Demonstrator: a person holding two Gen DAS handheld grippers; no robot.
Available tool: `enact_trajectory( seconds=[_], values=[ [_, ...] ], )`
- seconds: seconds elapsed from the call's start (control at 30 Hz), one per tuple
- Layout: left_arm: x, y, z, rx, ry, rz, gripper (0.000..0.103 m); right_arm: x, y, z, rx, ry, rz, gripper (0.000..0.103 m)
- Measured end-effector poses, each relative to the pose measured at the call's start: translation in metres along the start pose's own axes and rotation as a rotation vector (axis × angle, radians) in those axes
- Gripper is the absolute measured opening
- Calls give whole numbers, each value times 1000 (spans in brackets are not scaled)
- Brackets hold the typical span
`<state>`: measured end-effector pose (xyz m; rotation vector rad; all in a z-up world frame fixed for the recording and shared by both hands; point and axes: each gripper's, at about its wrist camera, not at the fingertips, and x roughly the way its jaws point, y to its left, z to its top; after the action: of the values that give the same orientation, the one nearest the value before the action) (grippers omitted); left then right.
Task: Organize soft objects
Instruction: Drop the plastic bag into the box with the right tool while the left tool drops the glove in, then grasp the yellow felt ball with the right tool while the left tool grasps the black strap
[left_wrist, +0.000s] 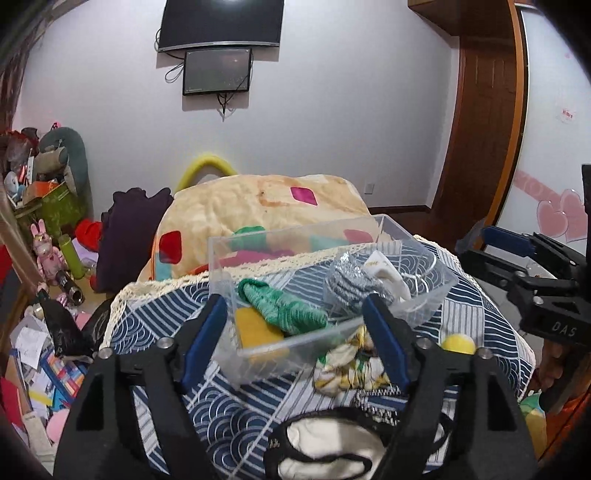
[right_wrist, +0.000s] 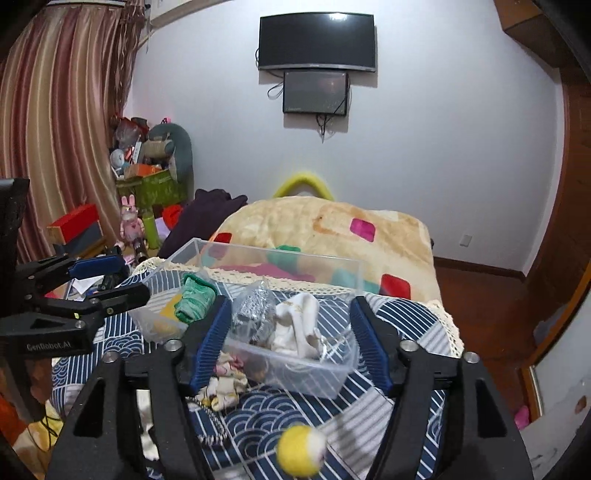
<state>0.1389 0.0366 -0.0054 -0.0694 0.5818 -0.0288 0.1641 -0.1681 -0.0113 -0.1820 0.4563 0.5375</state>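
Note:
A clear plastic box (left_wrist: 436, 291) (right_wrist: 343, 373) sits on the blue patterned cloth (left_wrist: 221, 410) (right_wrist: 369, 421). It holds a green knitted piece (left_wrist: 284, 306) (right_wrist: 194, 299), a yellow sponge (left_wrist: 255, 328), a silver scrubber (left_wrist: 351, 284) (right_wrist: 251, 310) and a white sock (left_wrist: 388, 273) (right_wrist: 295, 325). My left gripper (left_wrist: 295, 325) is open and empty, just before the box. My right gripper (right_wrist: 290, 332) is open and empty, its jaws either side of the box's right end. A floral cloth (left_wrist: 351, 365) (right_wrist: 221, 384), a yellow ball (left_wrist: 458, 345) (right_wrist: 301, 448) and a white eye mask (left_wrist: 332, 446) lie on the cloth in front.
A beige blanket (left_wrist: 266, 206) (right_wrist: 332, 225) with coloured patches lies behind the box. Toys, boxes and papers clutter the floor at left (left_wrist: 48, 258) (right_wrist: 147, 184). A wooden door (left_wrist: 480, 129) is at right. Two screens (left_wrist: 221, 26) hang on the wall.

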Motion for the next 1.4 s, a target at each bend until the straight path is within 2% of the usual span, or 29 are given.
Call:
enact_trajectory(
  seconds=[0.07,0.17,0.27,0.5,0.87,1.0,1.03,1.07,1.13,1.2,1.27,1.3,1.33,1.37,1.4],
  values=[
    [-5,4,-7,-18,0,0,88,-4,-1,-6,-11,-6,-17,66],
    [-7,8,-19,-37,0,21,88,-8,-2,-17,-22,3,-30,66],
    [-6,10,-33,-44,36,17,88,-8,-2,-30,-33,22,-44,66],
    [-6,2,-74,4,94,39,88,-7,-6,-63,-28,85,-62,66],
    [11,-9,-120,-2,225,-31,89,-7,-12,-87,25,141,-48,69],
    [15,-10,-125,-22,223,-49,88,4,-16,-93,76,182,-14,69],
    [16,-10,-126,-32,217,-53,87,6,-16,-94,86,188,-5,69],
    [16,-11,-127,-37,210,-55,79,7,-17,-95,95,191,4,69],
    [15,-10,-127,-45,196,-71,72,10,-15,-95,108,195,15,69],
    [15,-13,-126,-43,197,-80,64,12,-14,-95,120,197,23,64],
    [12,-17,-125,-30,200,-94,45,14,-13,-96,128,204,31,47],
    [11,-18,-125,-28,203,-99,40,15,-12,-97,127,209,35,43],
    [8,-20,-125,-23,205,-104,30,15,-11,-97,124,210,32,36],
    [6,-20,-125,-21,208,-110,17,15,-9,-98,116,206,24,37],
    [5,-20,-125,-23,214,-125,15,14,-8,-98,110,200,18,37]
  ],
)
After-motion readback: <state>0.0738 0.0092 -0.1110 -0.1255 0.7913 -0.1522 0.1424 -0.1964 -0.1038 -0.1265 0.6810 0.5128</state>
